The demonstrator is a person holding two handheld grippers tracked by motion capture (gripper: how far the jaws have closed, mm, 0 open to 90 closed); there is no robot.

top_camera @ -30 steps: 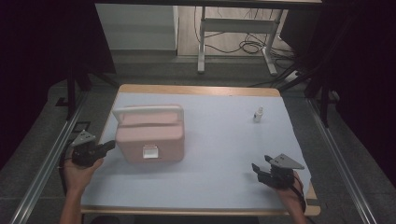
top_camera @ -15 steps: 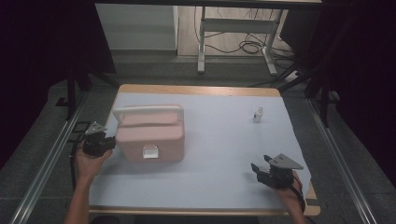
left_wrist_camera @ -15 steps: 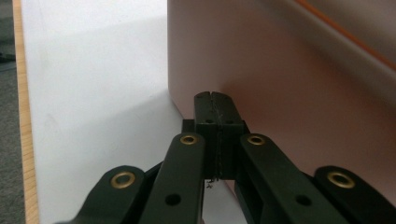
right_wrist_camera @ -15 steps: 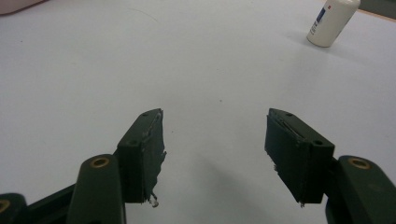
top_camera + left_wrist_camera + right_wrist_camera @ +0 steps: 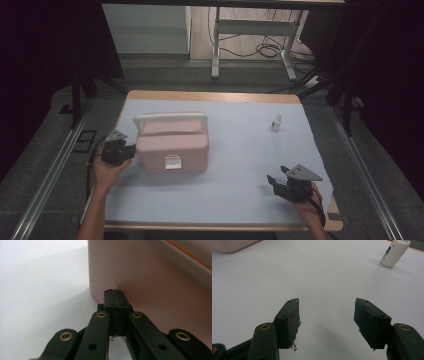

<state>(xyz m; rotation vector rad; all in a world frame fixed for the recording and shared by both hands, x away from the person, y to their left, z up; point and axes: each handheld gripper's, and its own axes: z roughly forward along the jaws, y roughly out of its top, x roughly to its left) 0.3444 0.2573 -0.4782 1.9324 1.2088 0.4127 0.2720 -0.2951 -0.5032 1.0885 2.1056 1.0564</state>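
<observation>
Left gripper (image 5: 120,152), jaws closed and empty, sits against the pink box's (image 5: 172,145) left wall on the table (image 5: 240,165); right gripper (image 5: 286,184) gapes, empty. A hard nudge could skid the box sideways

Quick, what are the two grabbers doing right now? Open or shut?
Left gripper: shut, holding nothing, tips right at the side of the pink box.
Right gripper: open, holding nothing, over the table.
</observation>
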